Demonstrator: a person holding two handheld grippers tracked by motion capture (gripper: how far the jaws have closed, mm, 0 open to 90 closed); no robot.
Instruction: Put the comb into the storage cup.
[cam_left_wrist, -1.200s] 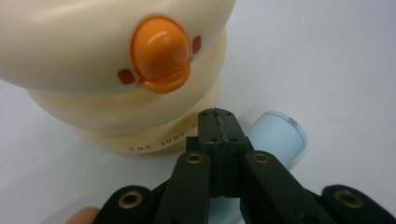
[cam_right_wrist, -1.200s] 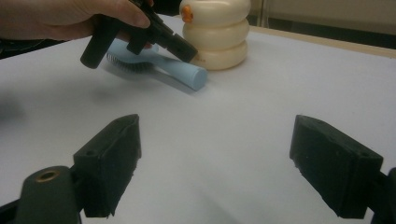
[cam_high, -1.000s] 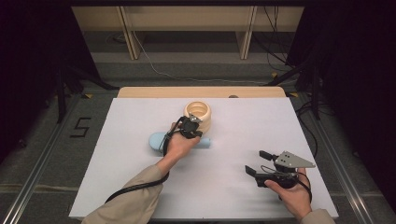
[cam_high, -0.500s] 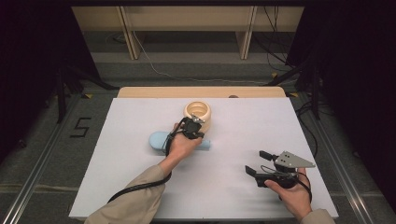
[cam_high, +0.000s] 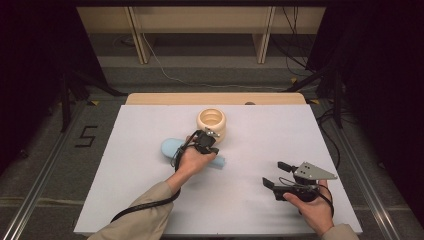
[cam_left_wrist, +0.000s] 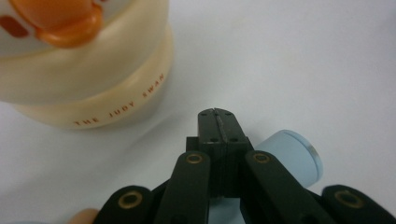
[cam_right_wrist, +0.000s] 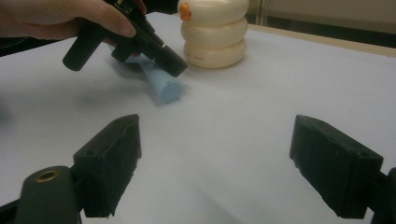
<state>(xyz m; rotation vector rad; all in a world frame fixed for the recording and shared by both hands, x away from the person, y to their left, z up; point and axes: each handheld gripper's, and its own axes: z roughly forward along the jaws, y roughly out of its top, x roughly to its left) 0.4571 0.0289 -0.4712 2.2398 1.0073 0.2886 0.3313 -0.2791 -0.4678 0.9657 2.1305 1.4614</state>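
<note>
Brush (cam_high: 171, 148), pale blue, is lying on the white table (cam_high: 125, 190) just beside the cream cup (cam_high: 212, 123), its handle end poking out past the left gripper (cam_left_wrist: 217, 113). That gripper is hovering over the handle with jaws pressed together, gripping nothing, probably lining up for a pickup. Right gripper (cam_right_wrist: 215, 163) is waiting well apart, jaws spread wide and empty, likely keeping the work area free.
</note>
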